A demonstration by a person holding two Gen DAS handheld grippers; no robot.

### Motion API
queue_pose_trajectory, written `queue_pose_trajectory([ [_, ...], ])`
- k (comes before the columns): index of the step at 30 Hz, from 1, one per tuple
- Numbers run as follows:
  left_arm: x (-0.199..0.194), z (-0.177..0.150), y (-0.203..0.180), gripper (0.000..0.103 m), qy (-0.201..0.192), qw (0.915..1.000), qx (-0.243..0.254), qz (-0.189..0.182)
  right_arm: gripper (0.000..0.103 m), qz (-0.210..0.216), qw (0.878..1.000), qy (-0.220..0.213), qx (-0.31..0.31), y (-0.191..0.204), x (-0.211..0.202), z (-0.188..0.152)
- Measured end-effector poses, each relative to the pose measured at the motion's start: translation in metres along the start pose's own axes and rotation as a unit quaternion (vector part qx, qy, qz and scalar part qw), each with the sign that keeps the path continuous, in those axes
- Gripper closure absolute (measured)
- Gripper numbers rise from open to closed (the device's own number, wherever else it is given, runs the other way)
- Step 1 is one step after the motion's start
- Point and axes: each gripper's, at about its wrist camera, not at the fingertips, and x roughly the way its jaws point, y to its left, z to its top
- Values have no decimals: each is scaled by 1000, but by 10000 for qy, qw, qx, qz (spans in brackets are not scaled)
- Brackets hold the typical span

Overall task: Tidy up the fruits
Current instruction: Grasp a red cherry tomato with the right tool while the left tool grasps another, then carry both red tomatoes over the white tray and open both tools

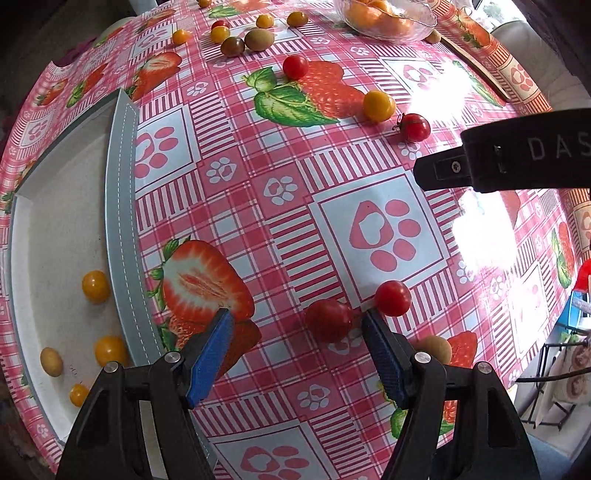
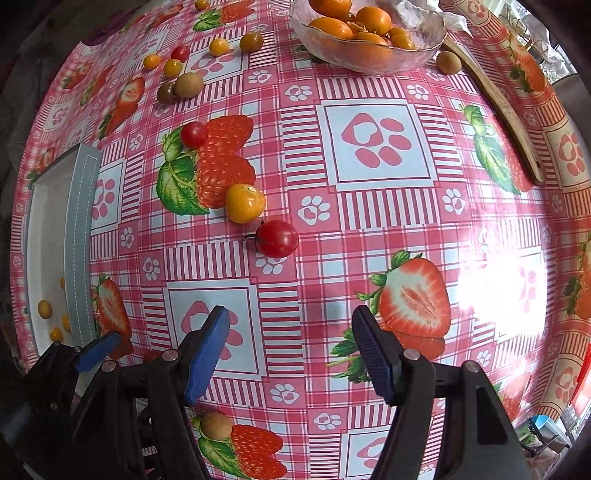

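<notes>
Left gripper (image 1: 297, 332), jaws apart, hangs over a dark red tomato (image 1: 328, 319) lying between its fingers on the tablecloth (image 1: 369, 184); right gripper (image 2: 290, 341) is also apart and empty; centre on the tomato, squeeze gently, then carry it left to the white tray (image 1: 55, 221).

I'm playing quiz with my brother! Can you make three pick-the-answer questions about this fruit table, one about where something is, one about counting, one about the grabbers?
1. Where are the oranges?
A. in the glass bowl
B. in the grey tray
C. on the floor

2. How many small fruits lie in the grey tray?
A. one
B. four
C. nine

3. How is the left gripper?
A. shut on a tomato
B. open, holding nothing
C. hidden

Answers: 1 A, the oranges fill the glass bowl. 2 B, the grey tray holds four yellowish fruits. 3 B, the left gripper stands open beside a red tomato.
</notes>
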Motion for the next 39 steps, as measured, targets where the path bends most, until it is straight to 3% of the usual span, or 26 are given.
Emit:
queue_pose_trajectory([
  [12,0,12,-10,31,-63,9998,-142,85,51,-93,9995,-172,-263,14,13,50],
  [14,-1,10,-4,37,-90,9998,-143,58,58,-176,9992,-168,-303,20,17,54],
  [16,-4,8,-5,49,-112,9999,-110,39,75,-256,9988,-211,-366,22,19,56],
  [17,-6,9,-7,53,-128,9999,-89,25,77,-271,9987,-216,-384,22,20,58],
  [19,-9,12,-9,81,-140,9999,-42,-30,77,-240,9988,-211,-366,22,22,57],
  [28,-24,15,25,81,-3,9953,-653,-716,78,0,9997,-206,-153,5,4,28],
  [39,-53,1,57,81,-151,9926,-812,-886,78,249,9996,-139,21,16,-12,11],
])
